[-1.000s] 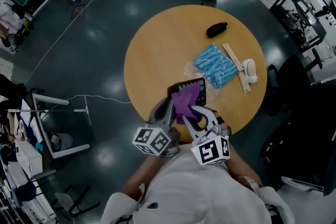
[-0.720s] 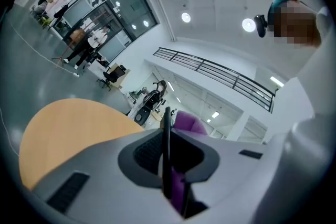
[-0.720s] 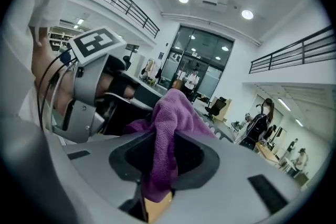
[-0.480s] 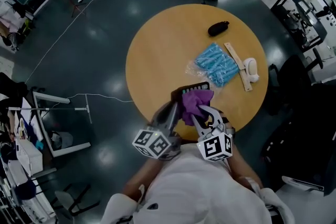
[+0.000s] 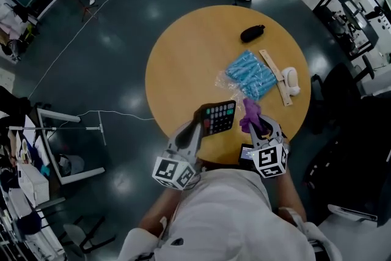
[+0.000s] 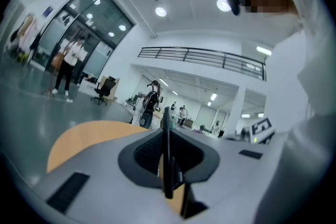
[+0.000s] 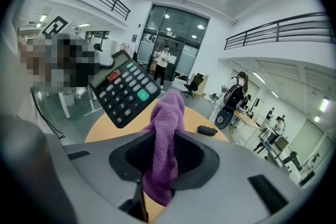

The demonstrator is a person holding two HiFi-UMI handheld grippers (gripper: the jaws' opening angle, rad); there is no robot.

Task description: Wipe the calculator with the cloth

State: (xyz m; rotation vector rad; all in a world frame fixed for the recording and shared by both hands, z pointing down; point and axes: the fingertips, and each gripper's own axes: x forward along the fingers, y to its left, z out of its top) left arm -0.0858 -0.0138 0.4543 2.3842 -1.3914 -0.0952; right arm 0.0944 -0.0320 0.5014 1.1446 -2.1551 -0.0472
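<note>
The black calculator [image 5: 219,117] with coloured keys is held up over the near edge of the round wooden table [image 5: 183,58], keys facing up. My left gripper [image 5: 200,124] is shut on its left edge. In the left gripper view the calculator [image 6: 167,157] shows edge-on between the jaws. My right gripper [image 5: 257,125] is shut on a purple cloth [image 5: 250,112], which stands just right of the calculator and apart from it. In the right gripper view the cloth [image 7: 165,134] rises from the jaws, and the calculator [image 7: 124,89] hangs to its upper left.
A blue plastic packet [image 5: 251,76] lies at the middle right of the table, a black pouch [image 5: 252,33] beyond it. A wooden strip [image 5: 275,79] and a white object [image 5: 289,82] lie near the right edge. A dark chair [image 5: 342,95] stands to the right.
The right gripper has carried the cloth off the calculator to the right and downward, uncovering the keys. The left gripper has rolled and shifted the calculator slightly.
</note>
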